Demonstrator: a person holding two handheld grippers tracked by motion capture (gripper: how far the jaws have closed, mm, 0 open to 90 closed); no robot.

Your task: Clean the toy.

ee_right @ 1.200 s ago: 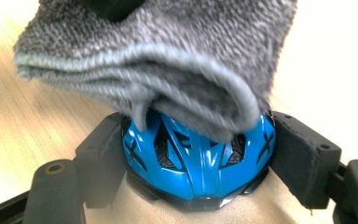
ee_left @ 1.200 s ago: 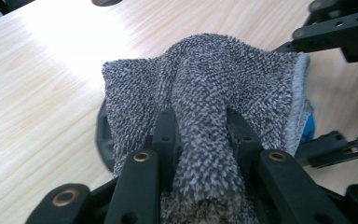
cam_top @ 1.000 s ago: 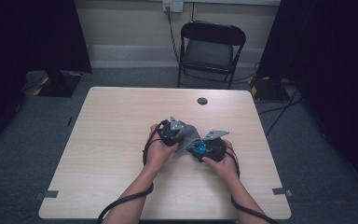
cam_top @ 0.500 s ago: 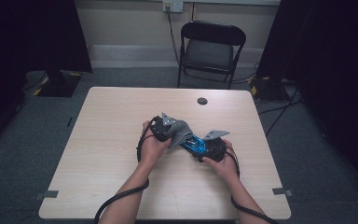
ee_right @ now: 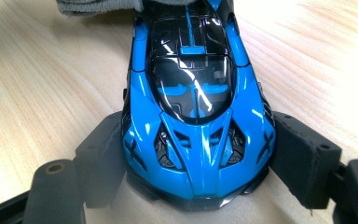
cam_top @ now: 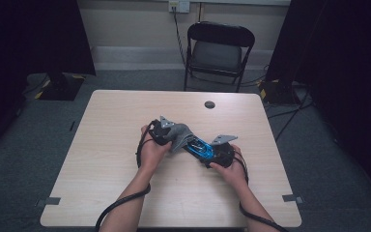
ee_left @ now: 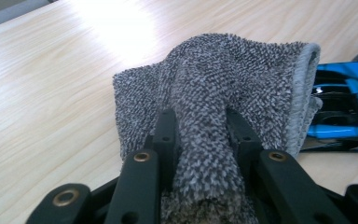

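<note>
pinching a bunched grey cloth (ee_left: 214, 93) tight in the left gripper (ee_left: 200, 135), probably for wiping. clamping the blue toy car (ee_right: 196, 98) by its sides in the right gripper (ee_right: 200, 163) to steady it, mid-frame on the table (cam_top: 101, 159), cloth over its far end.

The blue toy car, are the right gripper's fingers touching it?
Touching. In the right gripper view, the fingers press against both sides of the blue toy car, with no gap showing.
</note>
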